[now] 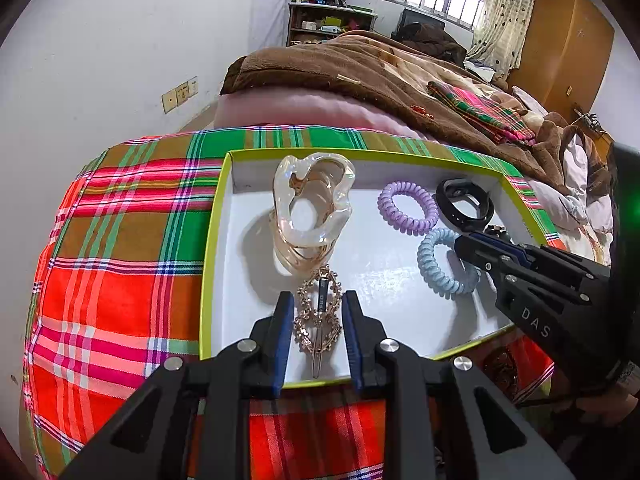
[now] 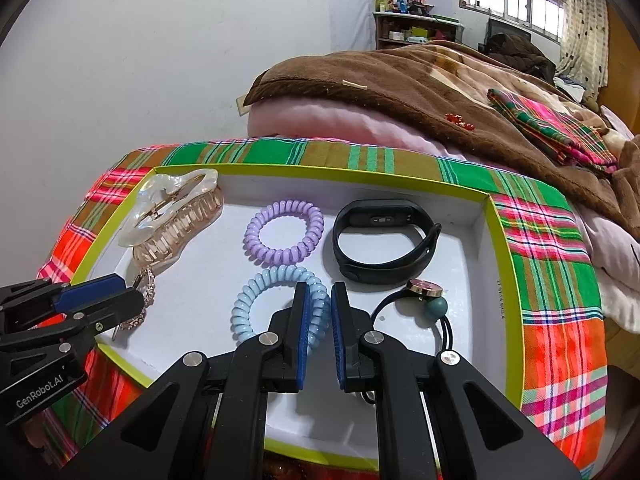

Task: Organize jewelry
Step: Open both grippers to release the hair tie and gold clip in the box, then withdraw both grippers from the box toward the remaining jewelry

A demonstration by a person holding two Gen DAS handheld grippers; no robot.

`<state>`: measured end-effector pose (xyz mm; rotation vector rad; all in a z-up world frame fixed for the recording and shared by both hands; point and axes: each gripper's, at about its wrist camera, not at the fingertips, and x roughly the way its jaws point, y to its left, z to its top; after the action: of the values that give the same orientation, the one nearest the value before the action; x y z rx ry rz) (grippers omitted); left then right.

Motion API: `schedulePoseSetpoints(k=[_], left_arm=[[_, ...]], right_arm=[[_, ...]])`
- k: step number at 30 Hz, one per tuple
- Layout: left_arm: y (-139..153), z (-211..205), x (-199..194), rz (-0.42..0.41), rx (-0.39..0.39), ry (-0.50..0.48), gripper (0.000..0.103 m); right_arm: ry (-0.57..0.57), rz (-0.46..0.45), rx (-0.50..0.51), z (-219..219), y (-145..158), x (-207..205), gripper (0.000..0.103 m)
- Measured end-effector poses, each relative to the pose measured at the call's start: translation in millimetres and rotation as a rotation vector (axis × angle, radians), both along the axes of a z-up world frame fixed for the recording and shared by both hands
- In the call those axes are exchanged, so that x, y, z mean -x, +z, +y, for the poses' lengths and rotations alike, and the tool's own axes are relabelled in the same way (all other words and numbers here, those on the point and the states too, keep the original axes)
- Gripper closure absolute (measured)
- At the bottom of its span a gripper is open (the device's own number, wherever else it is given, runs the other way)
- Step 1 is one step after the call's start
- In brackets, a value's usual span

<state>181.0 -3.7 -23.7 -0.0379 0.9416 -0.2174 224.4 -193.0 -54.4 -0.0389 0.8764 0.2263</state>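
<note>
A white box lid with a lime rim holds the jewelry. In the left wrist view my left gripper is open, its fingers on either side of a gold rhinestone hair clip lying on the lid floor. A pearly claw clip stands behind it. In the right wrist view my right gripper stands slightly open over the right edge of a blue spiral hair tie. A purple spiral tie, a black fitness band and a black elastic with a bead charm lie nearby.
The lid rests on a plaid cloth over a raised surface. Behind it lies a bed with a brown blanket and a folded plaid cloth. A white wall stands to the left. A shelf stands at the back.
</note>
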Motion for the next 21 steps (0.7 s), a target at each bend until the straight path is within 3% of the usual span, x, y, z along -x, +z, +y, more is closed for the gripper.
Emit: schedulePoseSetpoints(k=[7,11,21], left_arm=[[0.9,0.2,1.5,0.000,0.002,-0.001,0.069],[3.1,0.0,4.3,0.000,0.001,0.004,0.066],[16.5,-0.9,21.1,-0.023,0.007,0.002,0.059]], right_arm=[[-0.005,-0.002,0.006,-0.5,1.4,1.0,0.088],[-0.009,-0.010,-0.004,-3.0,4.7,3.2,0.080],[-0.022,-0.052,-0.021,-9.2,22.4,21.1,0.079]])
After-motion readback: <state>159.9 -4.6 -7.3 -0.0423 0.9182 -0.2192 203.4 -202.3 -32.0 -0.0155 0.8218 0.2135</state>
